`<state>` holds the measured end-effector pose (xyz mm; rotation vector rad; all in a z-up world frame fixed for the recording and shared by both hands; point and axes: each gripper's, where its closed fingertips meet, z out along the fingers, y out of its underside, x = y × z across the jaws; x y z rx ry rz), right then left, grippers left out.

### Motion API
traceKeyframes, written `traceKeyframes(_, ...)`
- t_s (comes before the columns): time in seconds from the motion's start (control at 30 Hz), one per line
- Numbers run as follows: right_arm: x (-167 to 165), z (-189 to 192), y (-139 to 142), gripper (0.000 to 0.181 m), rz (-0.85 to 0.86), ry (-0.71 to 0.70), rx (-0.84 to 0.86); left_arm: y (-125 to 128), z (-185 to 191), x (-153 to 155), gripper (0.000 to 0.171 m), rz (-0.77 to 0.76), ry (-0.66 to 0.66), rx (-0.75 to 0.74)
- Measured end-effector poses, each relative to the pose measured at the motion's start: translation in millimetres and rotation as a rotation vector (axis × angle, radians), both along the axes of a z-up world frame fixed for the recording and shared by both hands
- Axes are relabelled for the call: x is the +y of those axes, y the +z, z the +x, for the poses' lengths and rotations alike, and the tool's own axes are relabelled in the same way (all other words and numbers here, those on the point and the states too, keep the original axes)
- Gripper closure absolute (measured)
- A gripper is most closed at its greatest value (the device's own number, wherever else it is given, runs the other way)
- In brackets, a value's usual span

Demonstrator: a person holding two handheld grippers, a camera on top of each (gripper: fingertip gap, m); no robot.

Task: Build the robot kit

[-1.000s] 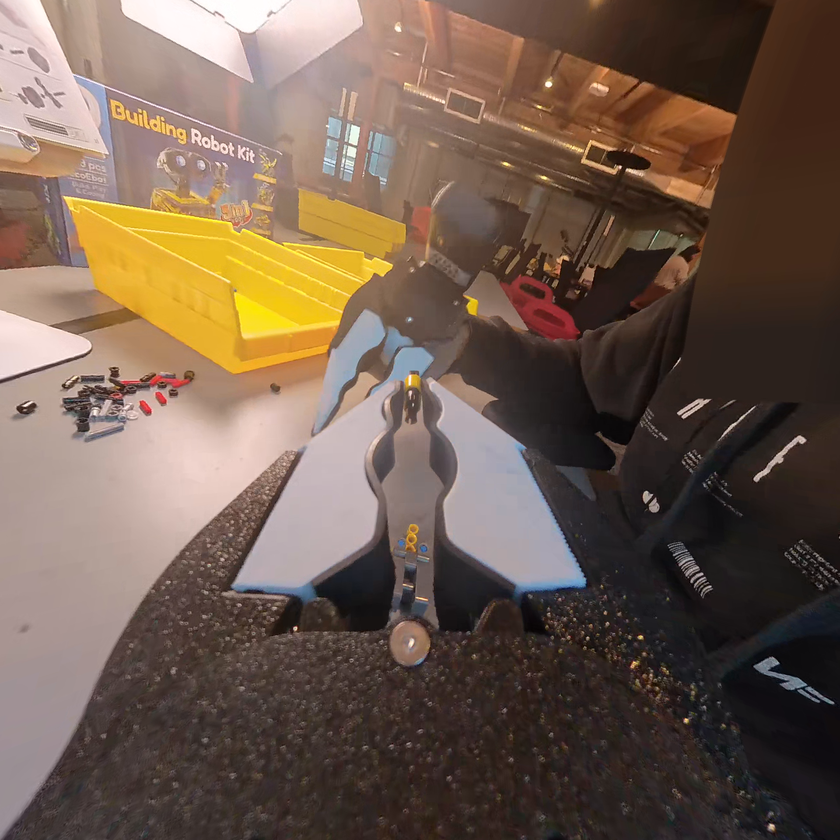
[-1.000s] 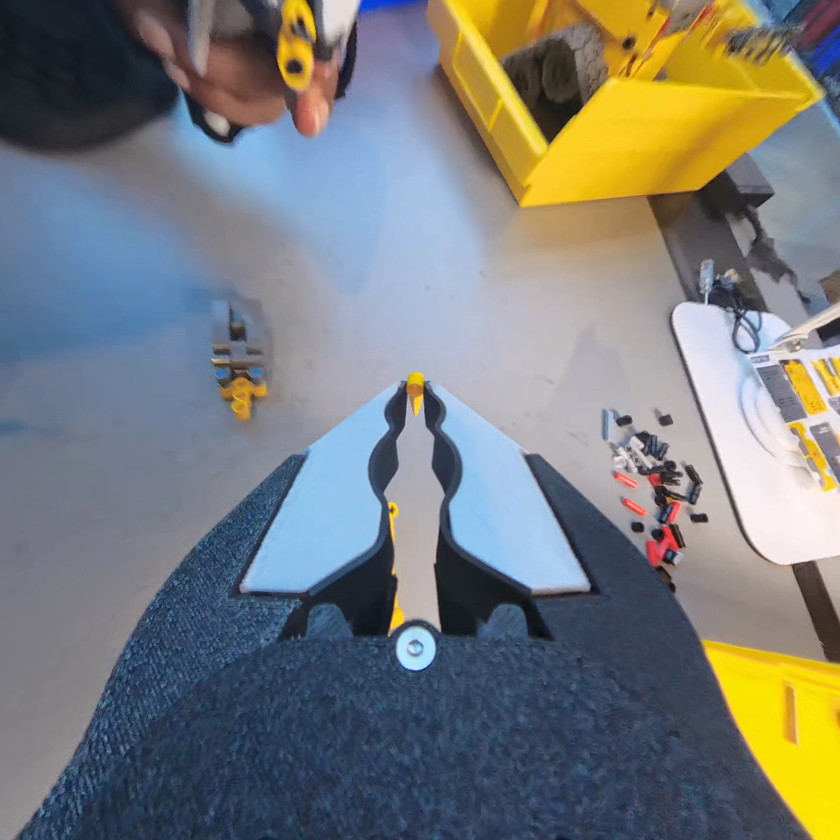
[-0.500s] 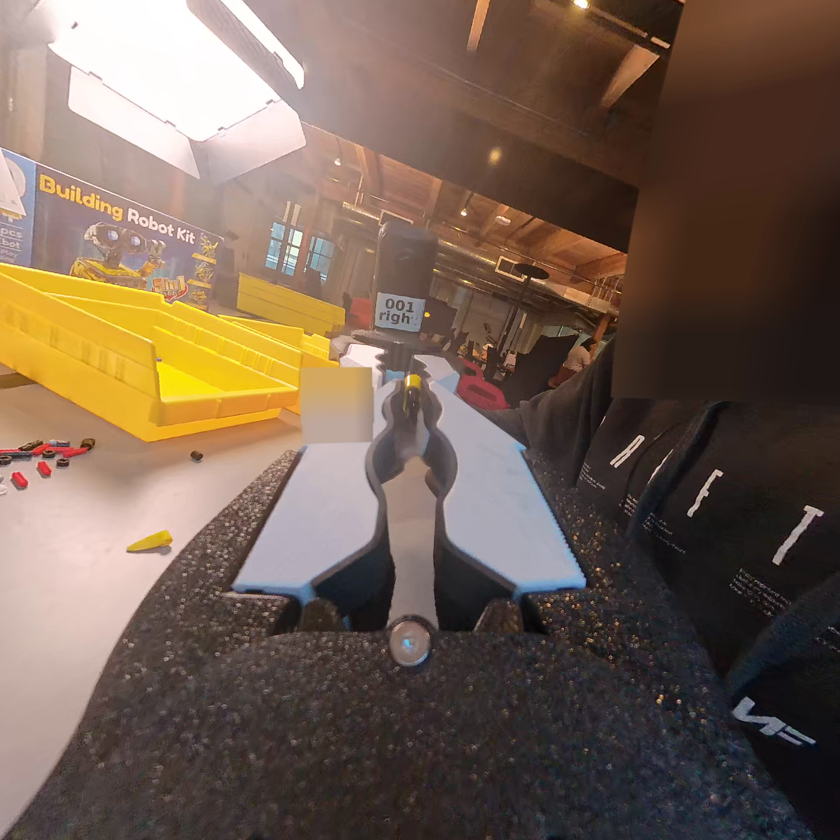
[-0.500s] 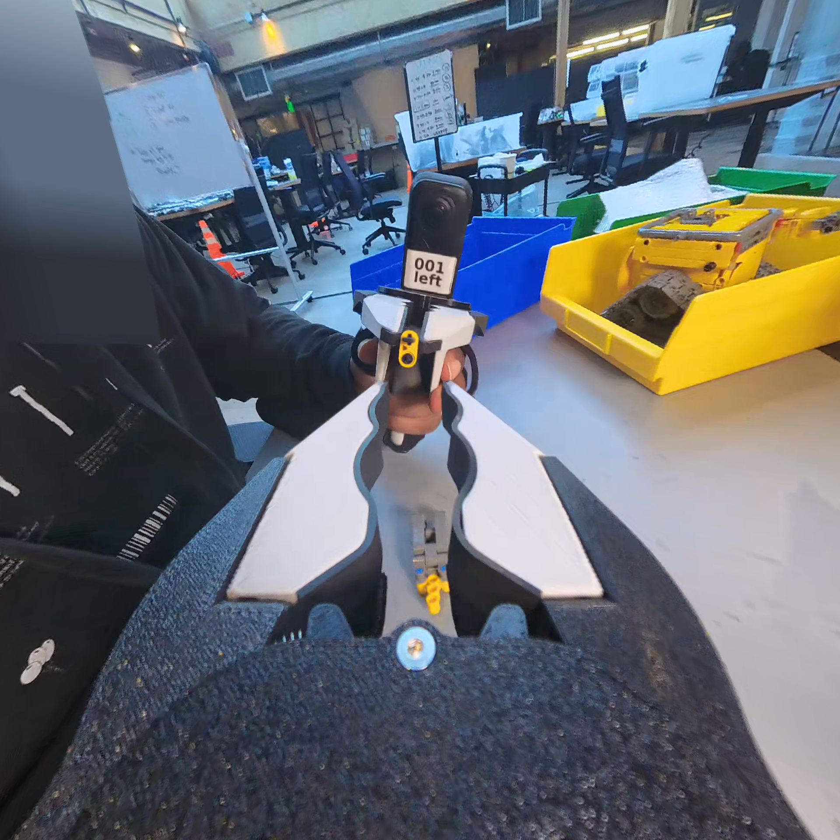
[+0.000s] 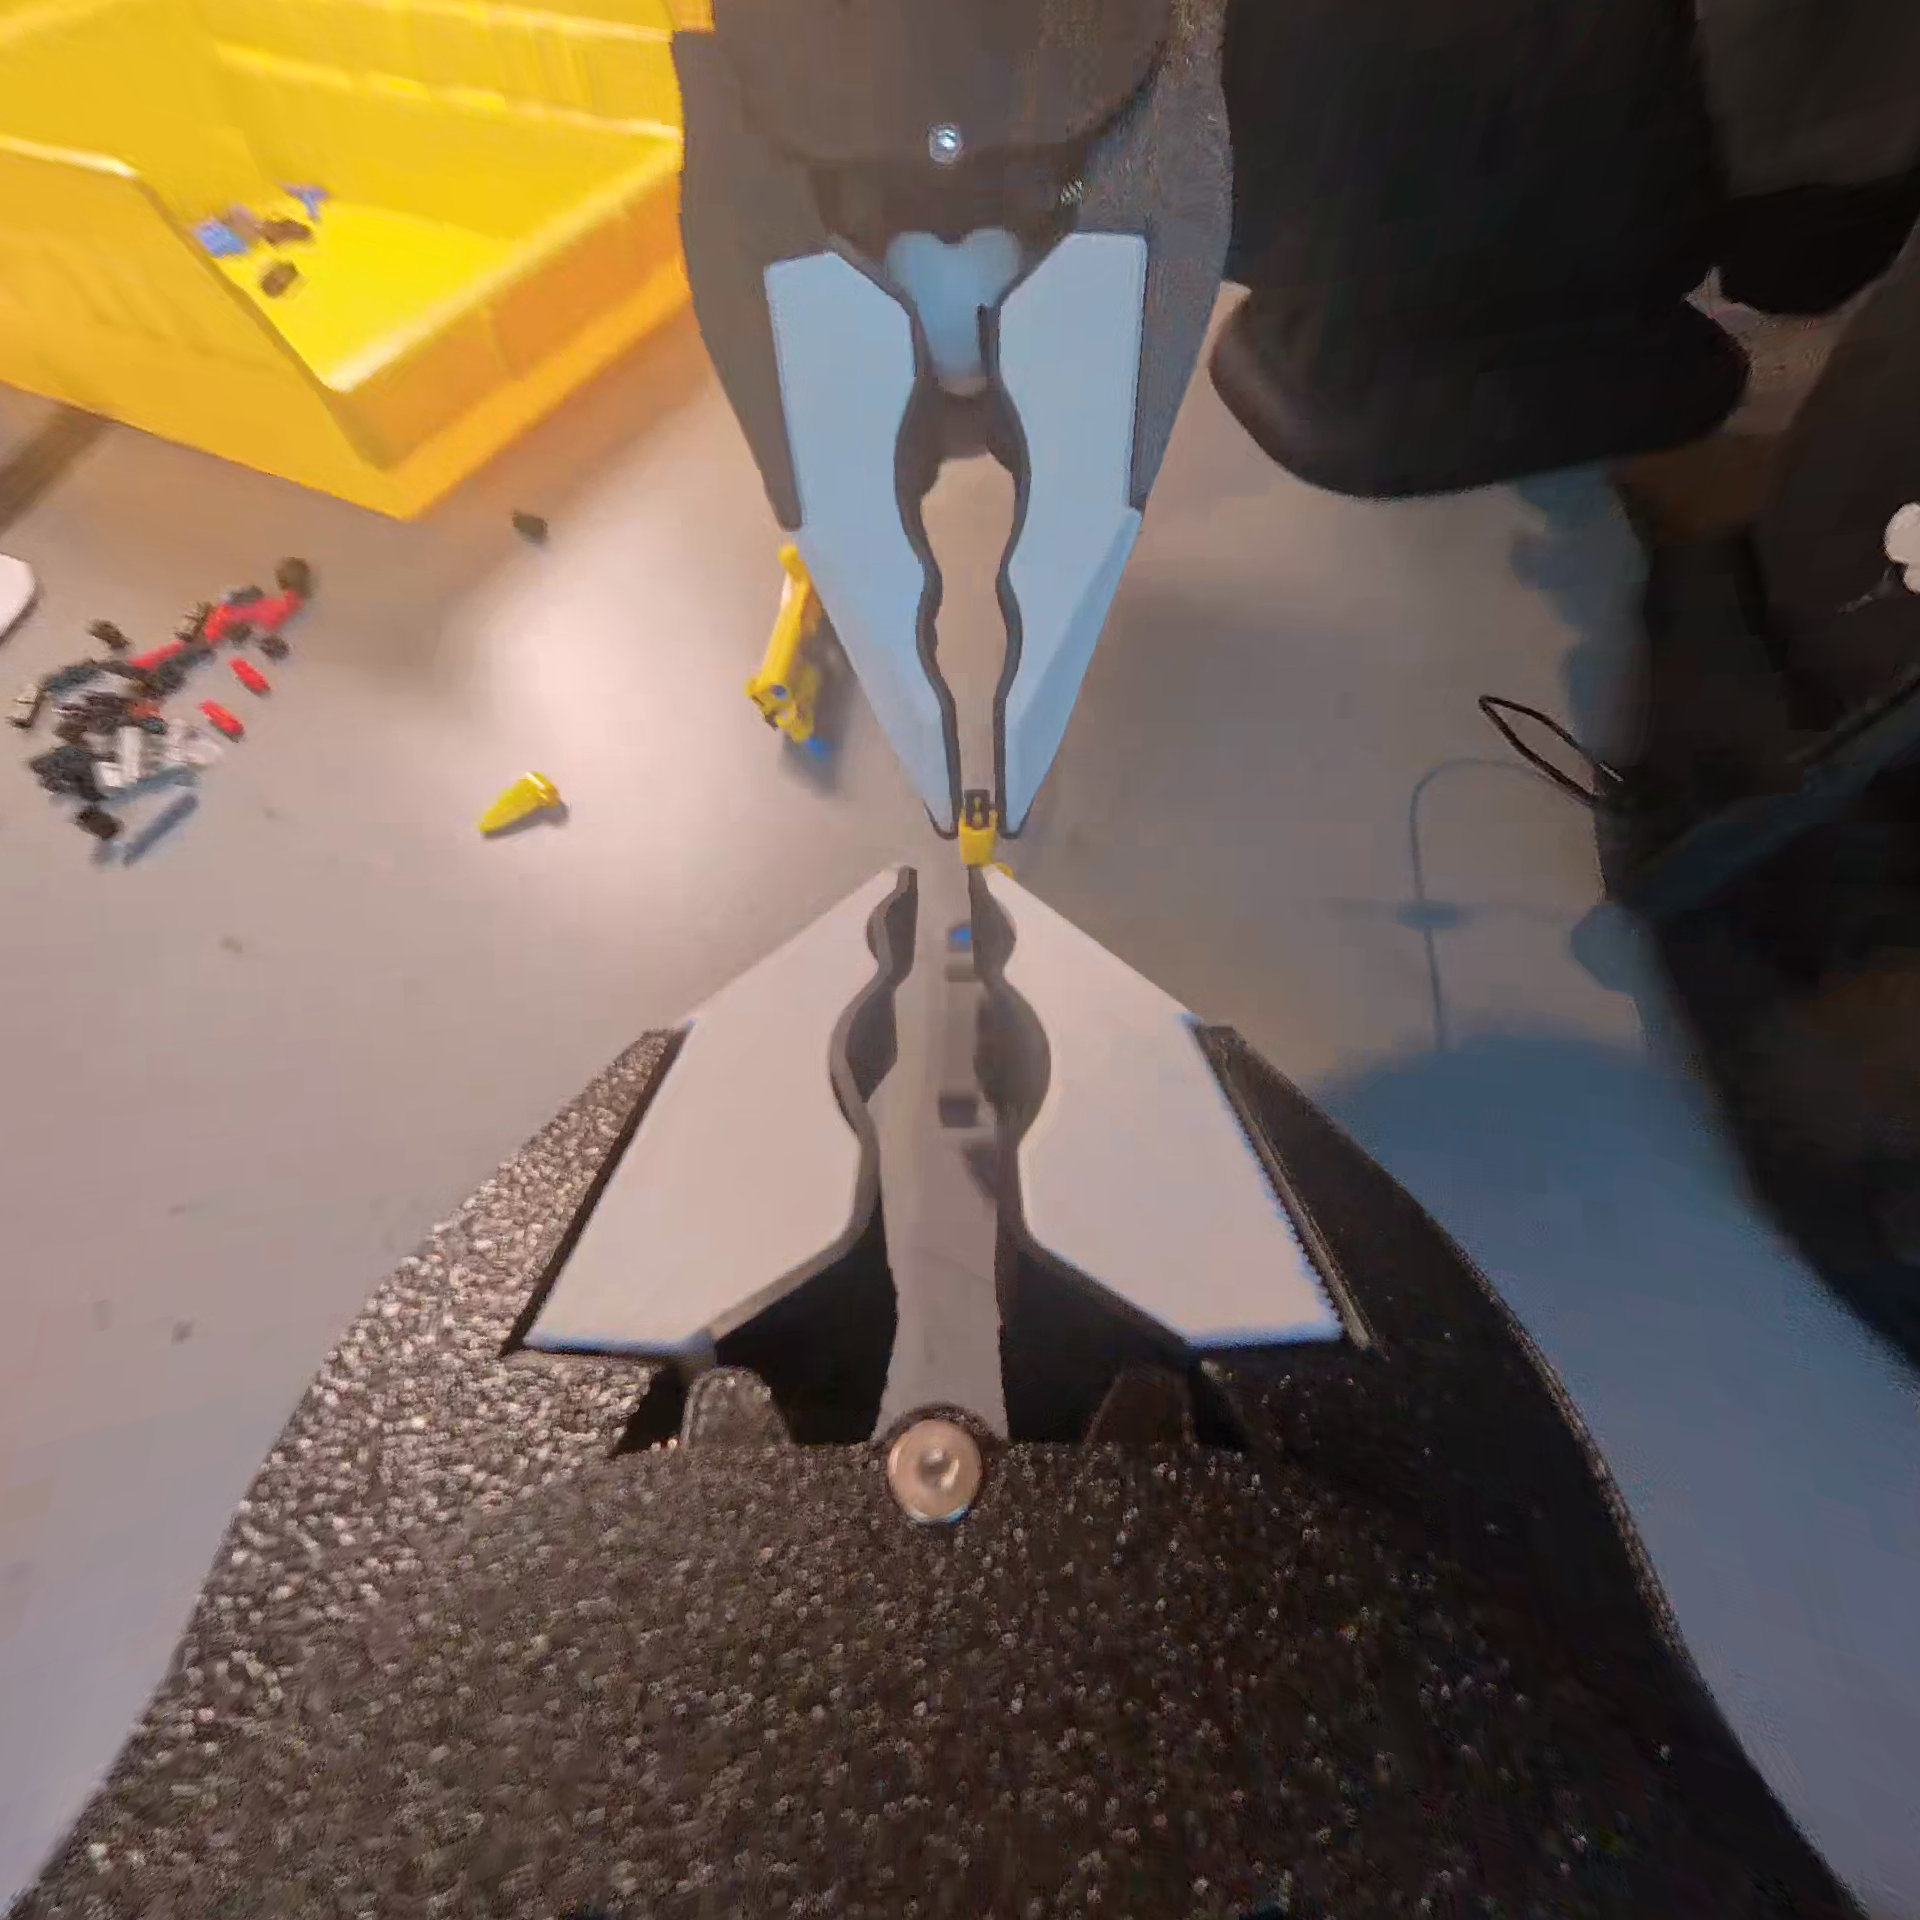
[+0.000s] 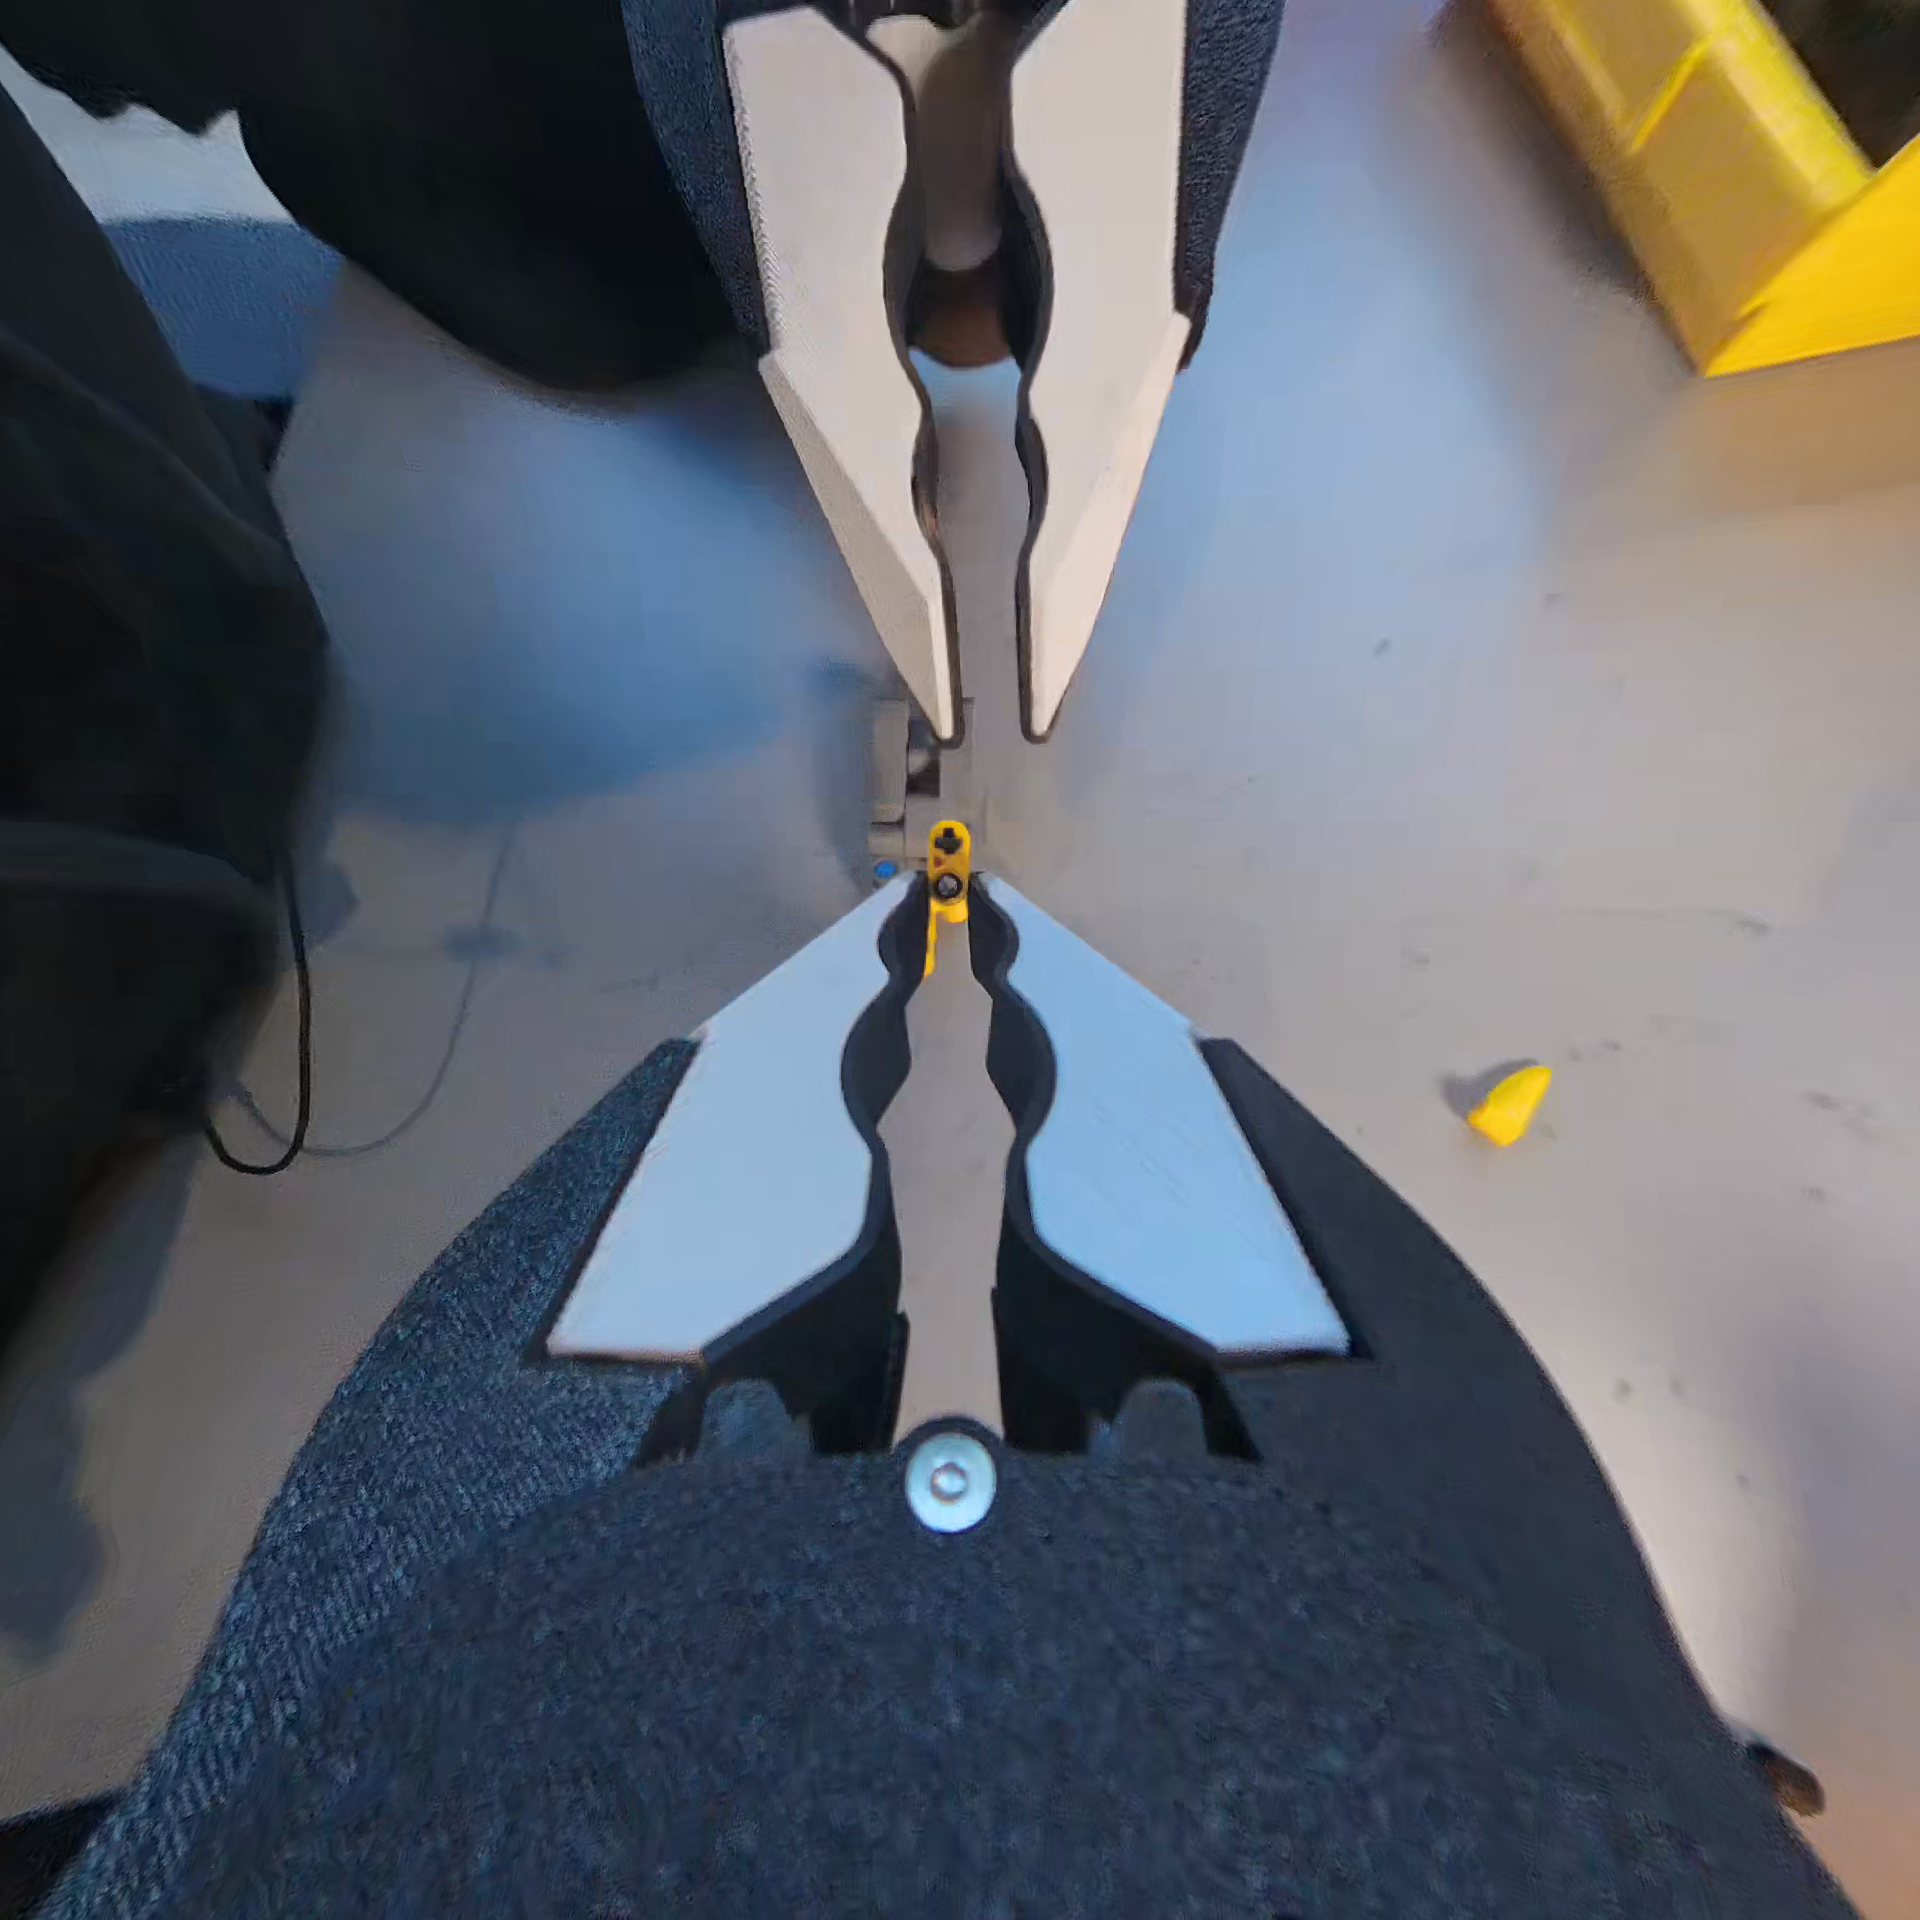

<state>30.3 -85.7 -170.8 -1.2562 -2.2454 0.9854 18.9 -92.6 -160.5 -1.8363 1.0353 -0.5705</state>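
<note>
My right gripper [image 6: 948,896] is shut on a small yellow connector piece [image 6: 948,868] with a black pin, held above the grey table [image 6: 1455,727]. My left gripper [image 5: 940,878] faces it tip to tip, slightly open and empty, just short of the piece. In the left wrist view the right gripper [image 5: 977,821] comes in from the top with the yellow piece [image 5: 975,836] at its tips. In the right wrist view the left gripper [image 6: 989,727] comes in from the top with a gap between its tips. A grey part [image 6: 891,769] lies on the table under both.
A yellow cone piece [image 5: 520,805] lies loose on the table [image 5: 312,1039]; it also shows in the right wrist view [image 6: 1509,1103]. A yellow beam assembly [image 5: 792,665], a pile of small parts [image 5: 156,686], a yellow bin [image 5: 364,312] and a black cable [image 6: 301,1039] are nearby.
Both grippers tipped down toward the table. The yellow connector piece passed from my left gripper to my right. The left opened and let go.
</note>
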Motion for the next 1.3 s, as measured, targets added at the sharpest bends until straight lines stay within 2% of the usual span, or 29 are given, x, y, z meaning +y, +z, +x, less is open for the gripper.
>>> traceKeyframes(0.07,-7.9,1.2,-10.3,0.175,-0.013,0.027,-0.04,-7.9,5.2,-6.0,0.162,-0.044,-0.032,0.019)
traceKeyframes(0.37,-6.7,1.7,-26.6,0.174,0.006,0.033,-0.111,-19.2,13.8,-5.5,0.16,-0.069,-0.042,0.069)
traceKeyframes(0.9,-5.5,1.7,-30.2,0.174,0.102,0.046,-0.169,-32.3,16.0,-2.5,0.167,-0.092,-0.039,0.169)
traceKeyframes(1.3,-6.5,0.4,-30.3,0.175,0.076,0.055,-0.15,-35.7,14.3,-3.5,0.167,-0.166,-0.003,0.204)
